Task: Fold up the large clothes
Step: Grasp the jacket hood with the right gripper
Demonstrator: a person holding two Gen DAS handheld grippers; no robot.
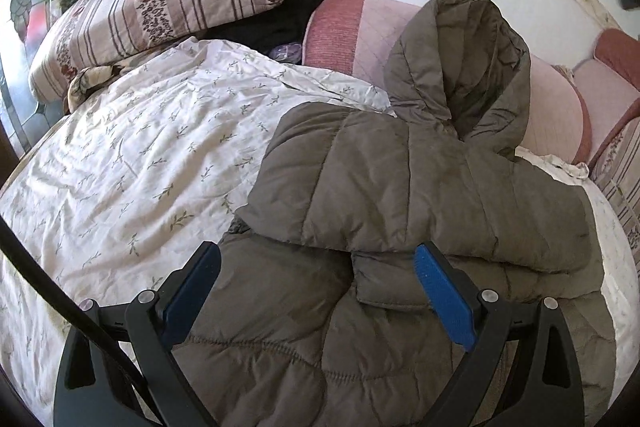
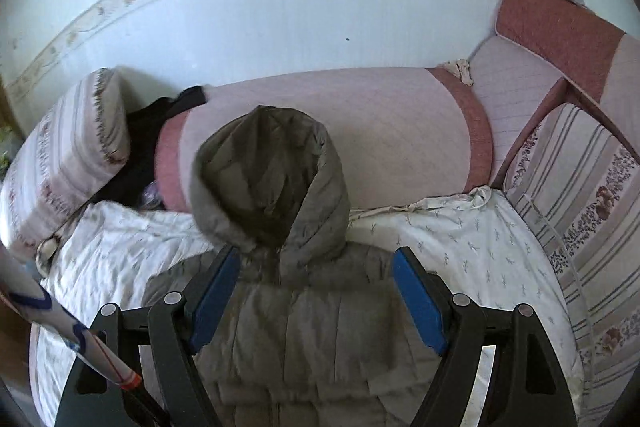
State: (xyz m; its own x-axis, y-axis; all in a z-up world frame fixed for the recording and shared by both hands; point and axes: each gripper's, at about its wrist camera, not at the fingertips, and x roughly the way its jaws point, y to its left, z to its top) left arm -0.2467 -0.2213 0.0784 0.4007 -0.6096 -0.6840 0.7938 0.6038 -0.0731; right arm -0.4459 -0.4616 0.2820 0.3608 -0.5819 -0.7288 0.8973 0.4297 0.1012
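Observation:
A grey-brown quilted hooded jacket (image 1: 400,195) lies on a white floral bedspread (image 1: 140,167). One sleeve is folded across its body, and the hood (image 1: 460,67) rests against a pink bolster. My left gripper (image 1: 316,267) is open just above the folded sleeve and lower body, its blue pads (image 1: 444,299) apart on either side. In the right wrist view the jacket (image 2: 304,327) lies below my right gripper (image 2: 316,271), which is open and empty over the shoulders just below the hood (image 2: 272,179).
A pink bolster (image 2: 360,131) runs along the white wall behind the bed. A striped floral pillow (image 1: 152,11) sits at the back left with a black garment (image 1: 276,23) beside it. Striped cushions (image 2: 580,211) line the right side. A patterned white stick (image 2: 60,327) crosses the lower left.

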